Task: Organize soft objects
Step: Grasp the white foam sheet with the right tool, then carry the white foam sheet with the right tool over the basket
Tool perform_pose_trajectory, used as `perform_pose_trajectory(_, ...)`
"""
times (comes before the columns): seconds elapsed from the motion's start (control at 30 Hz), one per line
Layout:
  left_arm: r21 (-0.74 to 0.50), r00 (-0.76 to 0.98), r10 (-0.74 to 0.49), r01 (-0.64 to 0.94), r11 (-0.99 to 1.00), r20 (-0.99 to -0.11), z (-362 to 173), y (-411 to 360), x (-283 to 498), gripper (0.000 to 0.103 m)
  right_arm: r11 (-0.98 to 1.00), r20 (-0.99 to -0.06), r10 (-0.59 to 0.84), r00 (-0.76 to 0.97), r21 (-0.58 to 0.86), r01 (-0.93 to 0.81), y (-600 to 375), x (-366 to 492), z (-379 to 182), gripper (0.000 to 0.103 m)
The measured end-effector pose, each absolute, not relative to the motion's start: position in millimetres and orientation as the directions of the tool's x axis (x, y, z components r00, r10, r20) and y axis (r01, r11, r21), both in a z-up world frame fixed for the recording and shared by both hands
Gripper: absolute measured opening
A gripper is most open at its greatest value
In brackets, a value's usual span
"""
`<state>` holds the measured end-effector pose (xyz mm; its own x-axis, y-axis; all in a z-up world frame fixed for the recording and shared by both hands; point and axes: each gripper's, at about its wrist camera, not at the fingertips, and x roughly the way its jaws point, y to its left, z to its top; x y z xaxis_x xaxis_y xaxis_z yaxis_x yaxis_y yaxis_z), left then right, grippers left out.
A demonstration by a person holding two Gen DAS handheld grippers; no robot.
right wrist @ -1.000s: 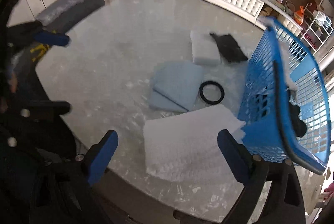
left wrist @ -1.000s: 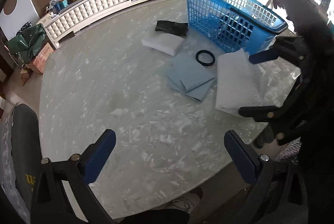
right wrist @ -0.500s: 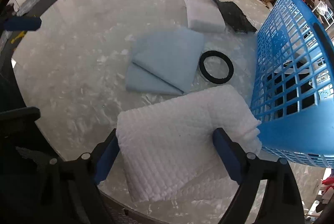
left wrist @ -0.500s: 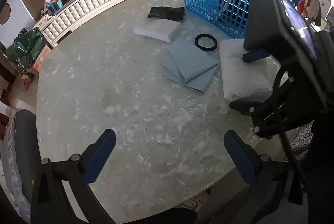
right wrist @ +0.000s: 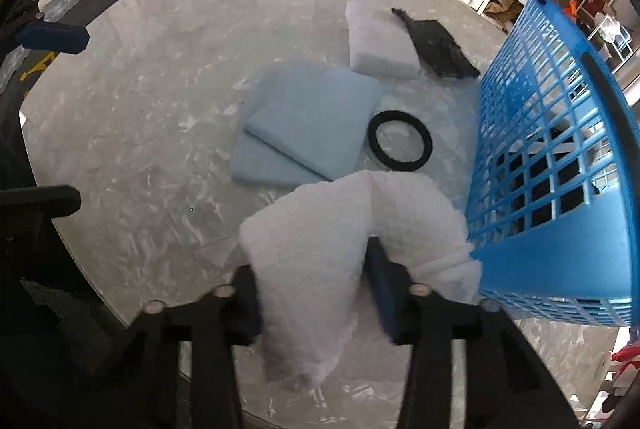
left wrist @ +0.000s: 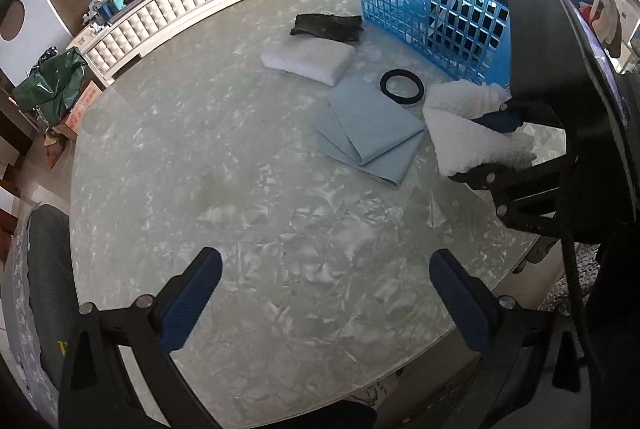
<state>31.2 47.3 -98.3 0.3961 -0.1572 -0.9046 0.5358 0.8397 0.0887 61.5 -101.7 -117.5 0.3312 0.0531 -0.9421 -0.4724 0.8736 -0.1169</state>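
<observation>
My right gripper (right wrist: 316, 293) pinches the white foam sheet (right wrist: 320, 229) at the surface's (right wrist: 160, 89) near edge beside the blue basket (right wrist: 560, 157); lift high to clear its rim; left gripper (left wrist: 324, 293) spread, idle

The left camera looks down across the desk (left wrist: 248, 197) from farther back. The right camera sits close. Both see the blue basket (left wrist: 424, 1) at two o'clock.

White quilted cloth (right wrist: 320, 253); blue basket (right wrist: 560, 165); black ring (right wrist: 400, 141); pale-blue sheets (right wrist: 308, 133).
</observation>
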Motion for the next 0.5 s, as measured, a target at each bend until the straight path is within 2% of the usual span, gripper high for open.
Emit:
perform_pose_trajectory(0.1,0.076,0.407,-0.174,0.529,0.845,-0.897,-94.4,48.8,32.5,0.103,0.877,-0.939,0.065,0.336,-0.106,-0.468,-102.1,62.0,-110.9,0.032)
perform_pose_trajectory(0.23,0.081,0.417,-0.168,0.517,0.852,-0.893,-91.2,47.9,32.5,0.103,0.861,-0.924,0.051,0.378,-0.151,-0.486,-90.9,50.5,-94.7,0.030)
perform_pose_trajectory(0.5,0.028,0.421,-0.250,0.553,0.833,-0.872,-70.8,34.8,30.9,0.103,0.867,-0.890,0.134,0.437,-0.108,-0.487,-97.1,40.8,-48.3,0.030)
